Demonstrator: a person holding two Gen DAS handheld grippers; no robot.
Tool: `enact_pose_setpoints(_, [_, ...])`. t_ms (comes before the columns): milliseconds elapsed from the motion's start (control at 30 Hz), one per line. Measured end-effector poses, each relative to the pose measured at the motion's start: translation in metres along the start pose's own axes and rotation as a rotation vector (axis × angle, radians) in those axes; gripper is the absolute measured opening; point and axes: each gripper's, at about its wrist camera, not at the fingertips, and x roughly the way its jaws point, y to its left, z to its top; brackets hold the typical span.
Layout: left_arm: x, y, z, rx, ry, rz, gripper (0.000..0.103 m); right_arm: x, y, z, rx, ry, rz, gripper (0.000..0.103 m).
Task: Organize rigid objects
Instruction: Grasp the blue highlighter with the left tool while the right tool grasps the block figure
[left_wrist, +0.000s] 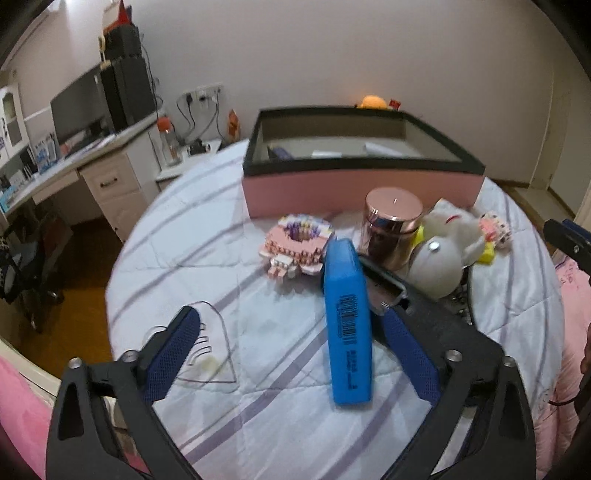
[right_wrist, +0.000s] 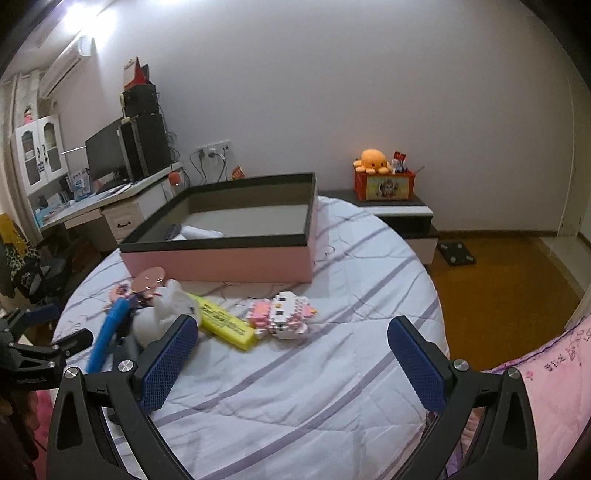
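Across a round bed (right_wrist: 332, 369) covered in a pale quilt with purple stripes, the objects lie in a loose cluster before a shallow pink box (right_wrist: 236, 258) with a dark rim; a desk (right_wrist: 110, 199) with a monitor stands along the wall to the left, a low nightstand (right_wrist: 402, 214) carrying a red box and an orange plush (right_wrist: 371, 160) to the right, and the floor is brown wood. Between the wide-open fingers of the left gripper (left_wrist: 291, 323) lies a flat blue rubbery case (left_wrist: 347, 325) with a barcode, nearer the right-hand pad, whether touching I cannot tell; nothing is clamped. Just beyond it stand a shiny rose-gold cylindrical tin (left_wrist: 391, 229), a soft white plush toy (left_wrist: 443, 254) and a pink block-built model (left_wrist: 295, 240). The right gripper (right_wrist: 291, 334) also gapes wide and holds nothing, hovering over bare quilt; ahead of it lie a yellow rectangular box (right_wrist: 225, 325) and a second pink-and-white brick figure (right_wrist: 284, 314), touching.
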Motion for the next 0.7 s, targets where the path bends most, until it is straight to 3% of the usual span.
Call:
enact_pose_setpoints(233, [0.012,-0.001,0.004,-0.012,0.007,-0.102,0.054,0.031,-0.012,-0.002,0.026,0.062,-0.001,0.103])
enact_pose_setpoints(300, [0.014,-0.002,0.007,-0.014,0.006,-0.14,0.03,0.038,-0.014,-0.002,0.026,0.079,-0.002,0.103])
enact_pose_setpoints(700, [-0.005,0.009,0.001,0.038,0.008,-0.145,0.025,0.08,0.009,0.009,-0.057,0.198,0.01,0.103])
